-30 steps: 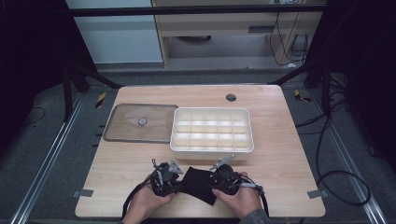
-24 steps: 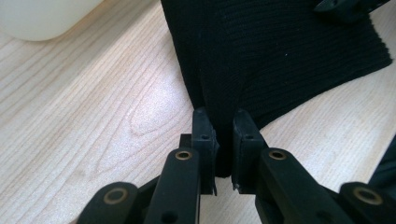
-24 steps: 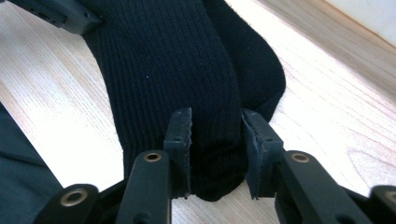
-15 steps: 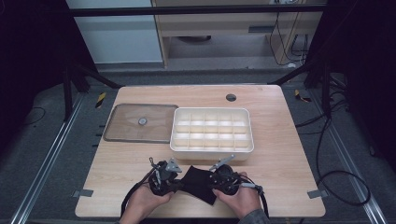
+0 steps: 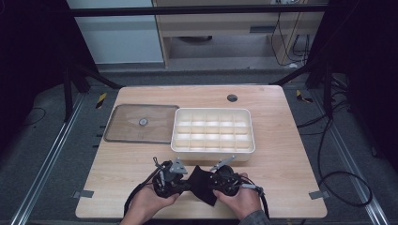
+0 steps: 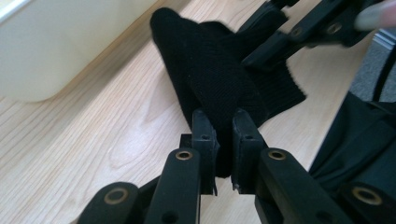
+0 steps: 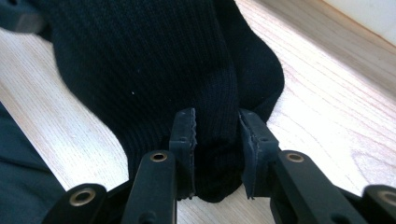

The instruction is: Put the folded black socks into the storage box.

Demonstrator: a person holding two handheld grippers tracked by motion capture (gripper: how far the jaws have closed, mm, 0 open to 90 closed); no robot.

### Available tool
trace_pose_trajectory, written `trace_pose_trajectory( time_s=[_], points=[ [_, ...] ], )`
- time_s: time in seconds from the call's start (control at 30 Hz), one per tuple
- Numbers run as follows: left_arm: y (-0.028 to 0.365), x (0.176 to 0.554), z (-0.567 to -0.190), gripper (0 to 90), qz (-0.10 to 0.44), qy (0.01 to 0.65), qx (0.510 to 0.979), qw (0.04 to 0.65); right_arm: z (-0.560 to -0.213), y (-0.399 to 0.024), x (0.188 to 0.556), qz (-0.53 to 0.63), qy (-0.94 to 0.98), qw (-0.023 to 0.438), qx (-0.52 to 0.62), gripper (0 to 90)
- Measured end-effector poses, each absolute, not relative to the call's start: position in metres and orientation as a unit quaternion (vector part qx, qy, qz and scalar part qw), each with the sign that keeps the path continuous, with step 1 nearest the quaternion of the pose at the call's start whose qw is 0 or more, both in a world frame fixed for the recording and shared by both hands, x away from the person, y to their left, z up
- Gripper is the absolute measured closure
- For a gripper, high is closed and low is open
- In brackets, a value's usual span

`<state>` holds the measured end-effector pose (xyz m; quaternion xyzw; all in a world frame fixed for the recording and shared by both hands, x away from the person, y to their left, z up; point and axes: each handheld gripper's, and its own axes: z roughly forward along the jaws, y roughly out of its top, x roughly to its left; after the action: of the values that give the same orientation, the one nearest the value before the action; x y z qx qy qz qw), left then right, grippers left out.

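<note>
- Two grippers share one black sock, stretched between them near the table's front edge.
- Left gripper is clamped on one end.
- Right gripper has just been closing; it pinches the other end.

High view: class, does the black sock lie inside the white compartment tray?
No, the black sock lies on the table in front of the white compartment tray.

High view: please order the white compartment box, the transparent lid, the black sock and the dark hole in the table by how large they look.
1. white compartment box
2. transparent lid, slightly smaller, though it is close
3. black sock, partly covered by the grippers
4. dark hole
</note>
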<state>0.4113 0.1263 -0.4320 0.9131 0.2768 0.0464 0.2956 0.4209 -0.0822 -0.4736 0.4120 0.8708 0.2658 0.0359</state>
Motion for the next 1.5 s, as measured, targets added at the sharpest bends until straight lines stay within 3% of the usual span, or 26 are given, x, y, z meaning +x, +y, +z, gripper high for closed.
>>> trace_pose_trajectory(
  time_s=[1.5],
  points=[
    [0.091, 0.393, -0.428, 82.1, 0.047, 0.217, 0.933, 0.285, -0.476, -0.079, 0.425, 0.299, 0.859, 0.023, 0.415, 69.3]
  ],
)
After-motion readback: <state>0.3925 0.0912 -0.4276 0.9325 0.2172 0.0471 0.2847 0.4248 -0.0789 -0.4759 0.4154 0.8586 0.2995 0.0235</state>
